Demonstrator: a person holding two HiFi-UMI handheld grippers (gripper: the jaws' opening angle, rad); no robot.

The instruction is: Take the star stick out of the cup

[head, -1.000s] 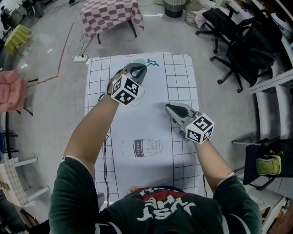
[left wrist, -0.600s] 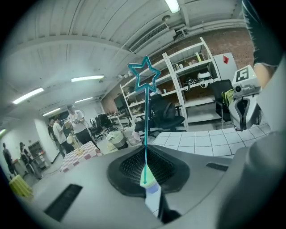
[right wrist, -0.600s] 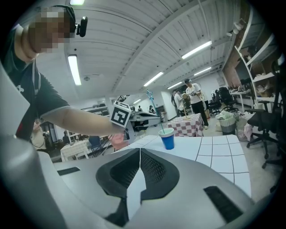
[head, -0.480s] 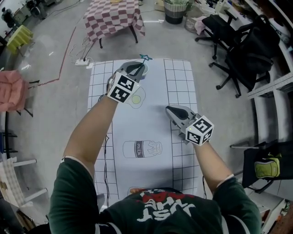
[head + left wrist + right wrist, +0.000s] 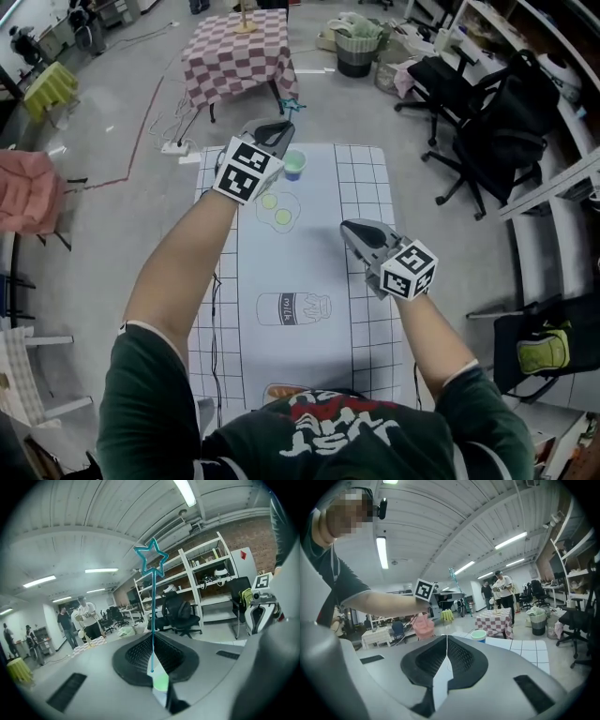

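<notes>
Star-topped blue stick (image 5: 152, 606), pinched only at its very tip by the shut left tongs (image 5: 153, 656) near the green-and-blue cup (image 5: 293, 165), may pivot and slip, while the right tongs (image 5: 446, 651) are closed and empty.

The word "milk" stands on the bottle drawing (image 5: 294, 307) on the mat (image 5: 375, 187), toward 6 o'clock from the mat's middle. At 6 o'clock in the head view, the shirt (image 5: 328, 427) bears red and white lettering, upside down and not legible. The left cube (image 5: 246, 172) and right cube (image 5: 409, 269) carry black square code markers without letters
</notes>
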